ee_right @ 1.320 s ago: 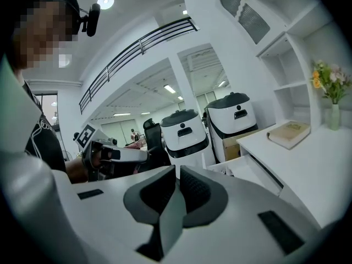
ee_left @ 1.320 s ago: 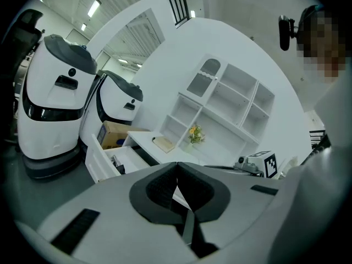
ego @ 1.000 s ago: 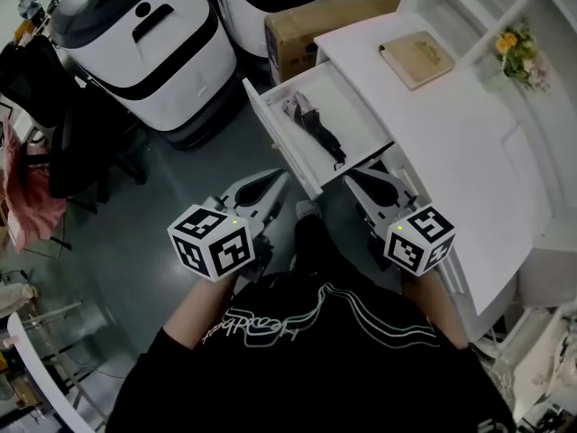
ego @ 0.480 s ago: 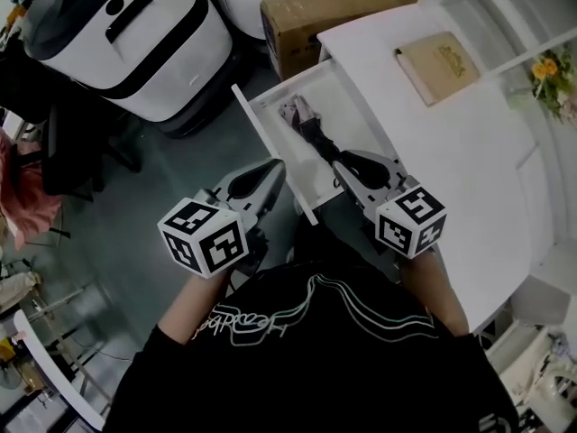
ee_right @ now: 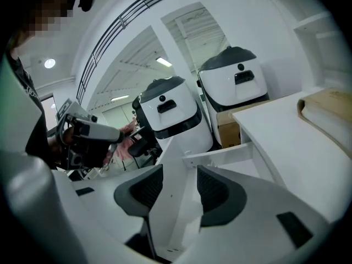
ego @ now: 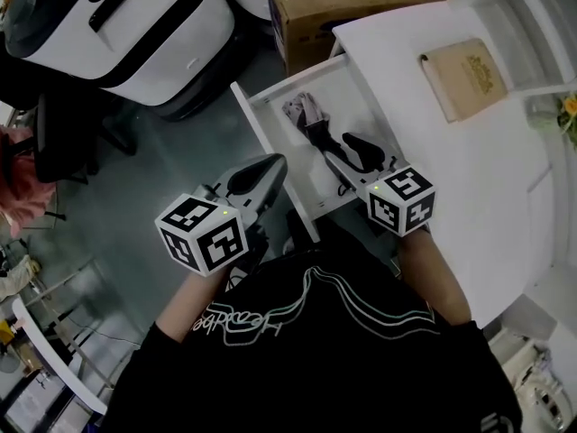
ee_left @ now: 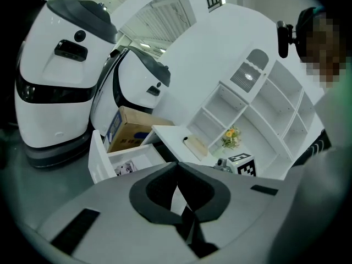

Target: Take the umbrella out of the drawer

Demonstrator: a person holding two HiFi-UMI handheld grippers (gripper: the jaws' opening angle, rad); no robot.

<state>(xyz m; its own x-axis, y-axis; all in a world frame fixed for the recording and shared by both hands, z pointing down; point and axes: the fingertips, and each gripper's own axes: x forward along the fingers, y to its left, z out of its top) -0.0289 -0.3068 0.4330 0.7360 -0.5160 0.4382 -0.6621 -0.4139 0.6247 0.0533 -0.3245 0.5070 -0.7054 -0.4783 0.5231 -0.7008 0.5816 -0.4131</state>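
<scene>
The white drawer (ego: 270, 165) stands pulled out of the white desk (ego: 451, 170). In it lies the folded umbrella (ego: 311, 124), patterned cloth at the far end, black handle toward me. My right gripper (ego: 350, 144) hangs over the drawer's near end, above the handle. Its jaws are opening, and only the drawer's white inside (ee_right: 179, 202) shows between them. My left gripper (ego: 269, 164) is shut on nothing, just left of the drawer front. In the left gripper view the umbrella's cloth (ee_left: 125, 168) peeks out of the drawer.
A brown cardboard box (ego: 352, 3) stands behind the drawer, with a big white machine (ego: 117, 25) to its left. A tan book (ego: 469, 75) lies on the desk top. Flowers (ego: 568, 106) sit at the far right edge. Grey floor lies left of the drawer.
Both grippers have moved forward and down. The right one came from in front of the drawer to above its near end and its jaws have parted. The left one stayed shut.
</scene>
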